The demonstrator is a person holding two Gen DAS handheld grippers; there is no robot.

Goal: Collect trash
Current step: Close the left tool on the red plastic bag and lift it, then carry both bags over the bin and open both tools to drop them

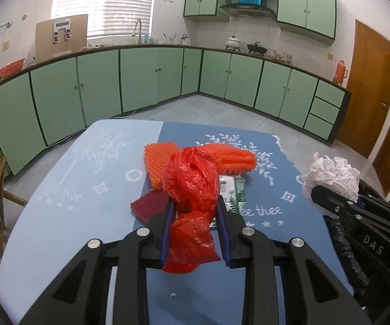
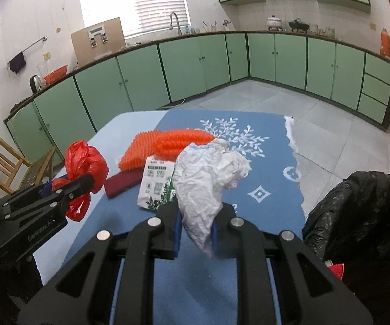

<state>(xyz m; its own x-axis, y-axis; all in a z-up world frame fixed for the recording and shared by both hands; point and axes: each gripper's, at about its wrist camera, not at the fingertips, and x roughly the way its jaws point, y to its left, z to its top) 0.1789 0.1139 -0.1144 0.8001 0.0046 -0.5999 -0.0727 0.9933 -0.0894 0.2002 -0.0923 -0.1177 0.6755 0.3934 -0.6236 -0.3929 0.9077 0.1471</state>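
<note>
Green kitchen cabinets are seen along the far walls, and a blue patterned surface fills the foreground of both wrist views. On that surface, orange spiky mats are laid toward the far side, with a dark red cloth and a white and green printed packet just in front of them.

A crumpled red plastic bag is clamped between the blue-padded fingers of the left claw; the bag is raised above the surface, and its lower end hangs down between the fingers. In the right wrist view the same bag is seen at the left, gripped at the claw tip.

A crumpled white plastic bag is pinched by the right claw, narrowed around it, with the bulk of the bag bunched up ahead of the fingertips and a tail hanging below. In the left wrist view this bag is seen at the right edge of the surface.

A black trash bag is seen beside the surface, at the right of the right claw, with something red showing at its lower edge.
</note>
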